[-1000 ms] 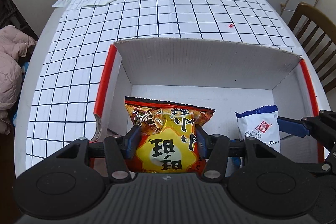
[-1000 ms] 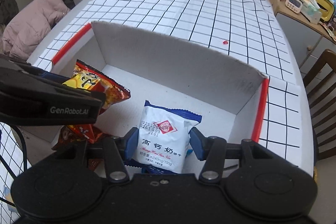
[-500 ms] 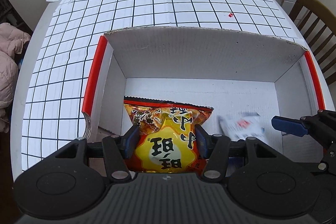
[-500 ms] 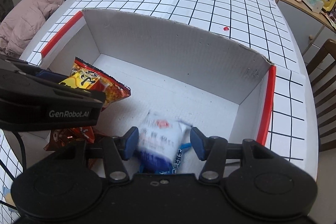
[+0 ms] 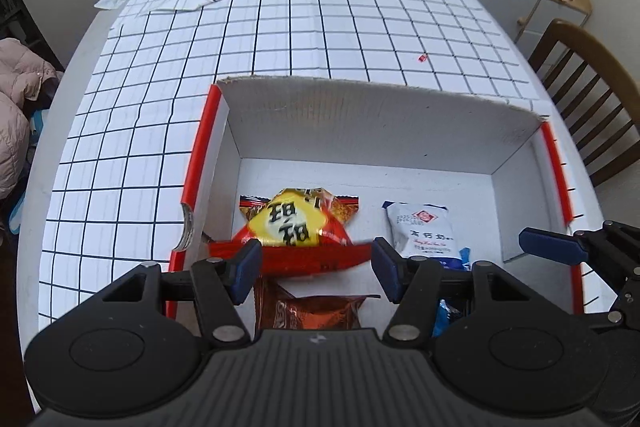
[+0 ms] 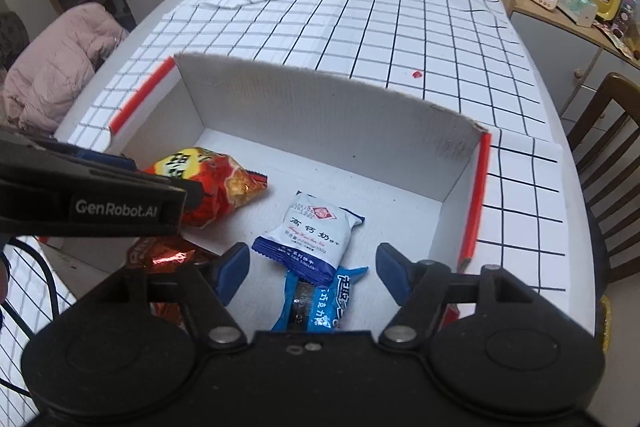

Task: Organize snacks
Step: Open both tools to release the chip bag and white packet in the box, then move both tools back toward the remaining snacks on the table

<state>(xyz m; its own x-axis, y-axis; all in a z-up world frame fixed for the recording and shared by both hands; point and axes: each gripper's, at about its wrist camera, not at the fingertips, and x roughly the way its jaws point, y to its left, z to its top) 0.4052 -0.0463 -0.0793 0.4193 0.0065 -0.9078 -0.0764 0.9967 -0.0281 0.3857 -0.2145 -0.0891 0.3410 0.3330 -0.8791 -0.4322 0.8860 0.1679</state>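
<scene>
Both packets have dropped from our grippers into the box [image 5: 380, 115]: chip bag [image 5: 296, 223], white packet [image 6: 310, 233]. Left gripper [image 5: 316, 261] and right gripper [image 6: 312, 267] jaws opening, pinching nothing.

A second ago the left gripper [image 5: 316, 269] pinched the yellow-and-red chip bag [image 5: 298, 227]; the bag now lies on the floor of the cardboard box [image 5: 376, 123], near its left wall, blurred in the left wrist view. The jaws are opening, their pads clear of it. The right gripper [image 6: 312, 269] earlier clamped the white milk-snack packet [image 6: 310, 235]; the packet now lies on the box floor, partly over a blue wrapper [image 6: 320, 301]. Those jaws are opening too, pads apart from the packet.
</scene>
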